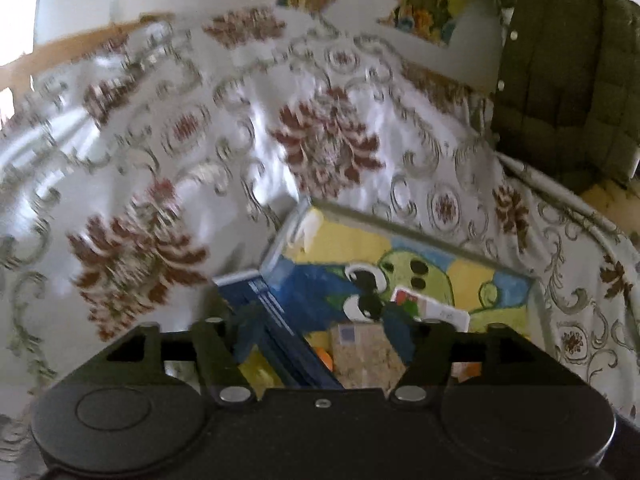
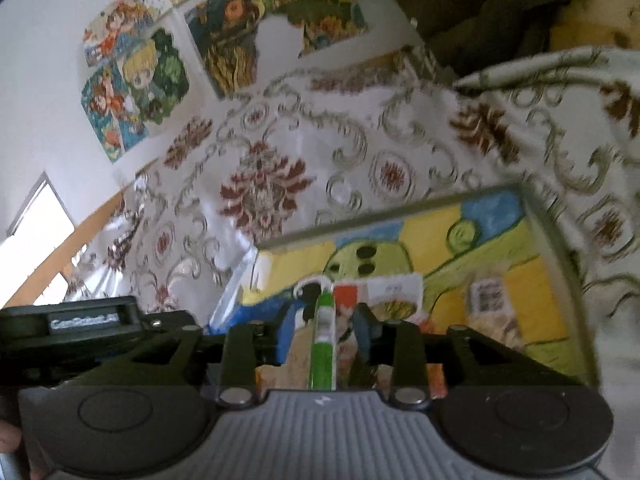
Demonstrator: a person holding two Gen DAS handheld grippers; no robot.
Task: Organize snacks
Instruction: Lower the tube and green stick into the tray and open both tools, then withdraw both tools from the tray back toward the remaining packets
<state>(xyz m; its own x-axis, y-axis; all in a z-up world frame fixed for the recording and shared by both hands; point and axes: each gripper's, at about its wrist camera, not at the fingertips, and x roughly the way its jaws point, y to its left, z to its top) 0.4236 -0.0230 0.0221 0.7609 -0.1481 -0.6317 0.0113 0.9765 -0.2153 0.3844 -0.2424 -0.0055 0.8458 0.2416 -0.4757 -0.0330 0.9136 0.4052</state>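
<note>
The snacks sit in a shallow tray (image 1: 516,276) whose floor is painted with a yellow, blue and green cartoon creature with big eyes. The tray rests on a desk covered by a white cloth (image 1: 168,128) patterned with dark red flowers and grey scrolls.

In the left wrist view, a dark blue box (image 1: 276,320) leans at the tray's left end, a tan grainy packet (image 1: 366,356) lies beside it, and a white-and-red packet (image 1: 432,306) lies just beyond. The left claw (image 1: 320,344) hangs over these with its jaws spread; the blue box and the tan packet show in the gap, but the fingers do not press on either.

In the right wrist view, a narrow green packet (image 2: 323,344) stands edge-on between the fingers of the right claw (image 2: 320,320), whose jaws are parted and stand clear of it on both sides. A white-and-red packet (image 2: 384,288) lies past it, and a packet with a square printed code (image 2: 488,300) lies toward the tray's right side.

A dark green quilted jacket (image 1: 568,80) hangs past the desk, and cartoon posters (image 2: 136,88) cover the white wall. Both views are blurred.
</note>
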